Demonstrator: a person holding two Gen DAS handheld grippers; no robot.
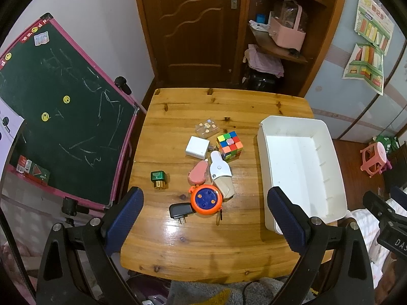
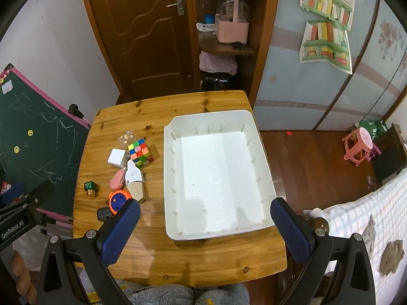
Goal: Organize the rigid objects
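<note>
Small objects lie clustered on the wooden table [image 1: 178,241]: a Rubik's cube [image 1: 229,145], a white square box [image 1: 197,147], a clear box [image 1: 206,127], a pink case [image 1: 198,175], a white and wooden piece [image 1: 221,175], an orange and blue reel [image 1: 205,200], a black plug [image 1: 180,210] and a green bottle [image 1: 158,179]. An empty white bin [image 1: 330,178] stands to their right. My left gripper [image 1: 203,218] is open above the near table edge, in front of the reel. My right gripper [image 2: 204,225] is open above the bin's [image 2: 218,175] near rim.
A green chalkboard [image 1: 51,106] with a pink frame leans left of the table. A wooden door [image 1: 193,25] and shelves [image 1: 279,38] stand behind. A pink stool [image 2: 358,147] is on the floor at the right. A checked cloth [image 2: 356,228] lies near right.
</note>
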